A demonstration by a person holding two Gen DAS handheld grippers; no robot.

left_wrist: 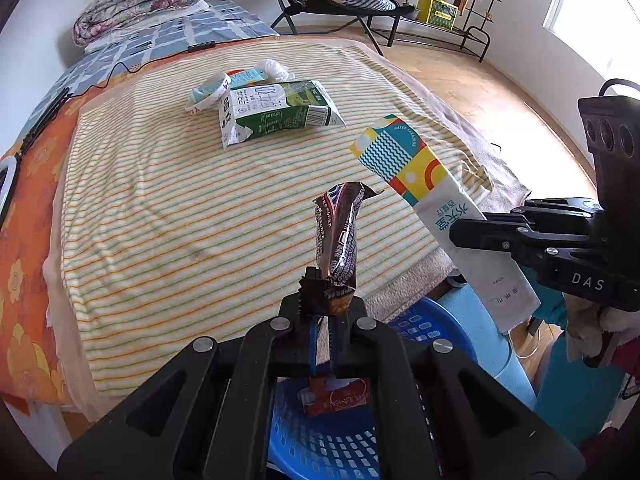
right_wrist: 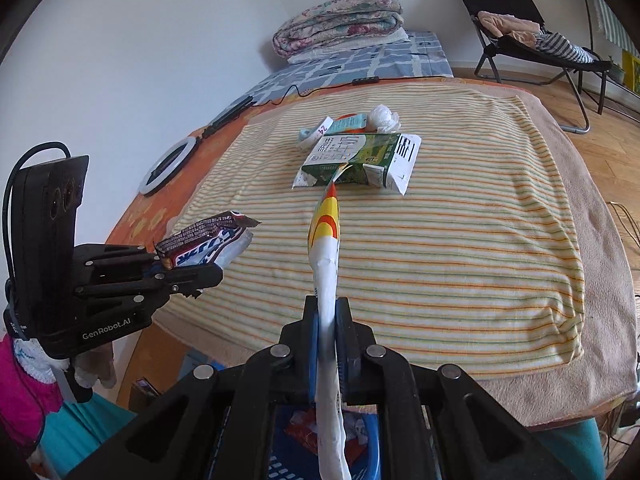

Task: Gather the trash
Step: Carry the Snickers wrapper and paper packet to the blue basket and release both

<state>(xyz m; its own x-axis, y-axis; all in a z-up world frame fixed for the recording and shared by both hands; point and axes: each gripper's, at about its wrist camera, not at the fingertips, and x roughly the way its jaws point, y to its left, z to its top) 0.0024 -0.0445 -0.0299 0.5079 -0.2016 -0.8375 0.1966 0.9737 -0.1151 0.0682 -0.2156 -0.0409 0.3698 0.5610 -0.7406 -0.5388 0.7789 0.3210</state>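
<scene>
Directly below both tools we see the blue basket (left_wrist: 332, 440), with a red wrapper already lying in it. Our left hand-held gripper (left_wrist: 326, 300) is clamped on the bottom end of a brown snack wrapper (left_wrist: 340, 236), which stands up from the jaws: thin, crinkly foil, light and probably slippery, so a pinch near a sealed end looks safest. Our right hand-held gripper (right_wrist: 330, 328) is clamped on a long paper sleeve (right_wrist: 326, 248), white with a colourful tip, flat and limp, jutting forward past the jaws and hanging down behind them. Both pieces weigh almost nothing and may cling or flutter on release. Ahead of the fingers the striped blanket (left_wrist: 180, 208) lies bare, giving open room. Farther on lies the green milk carton (left_wrist: 280, 110), crushed and stiffer, with smaller scraps touching its far side. The bed edge runs just beside the basket.
</scene>
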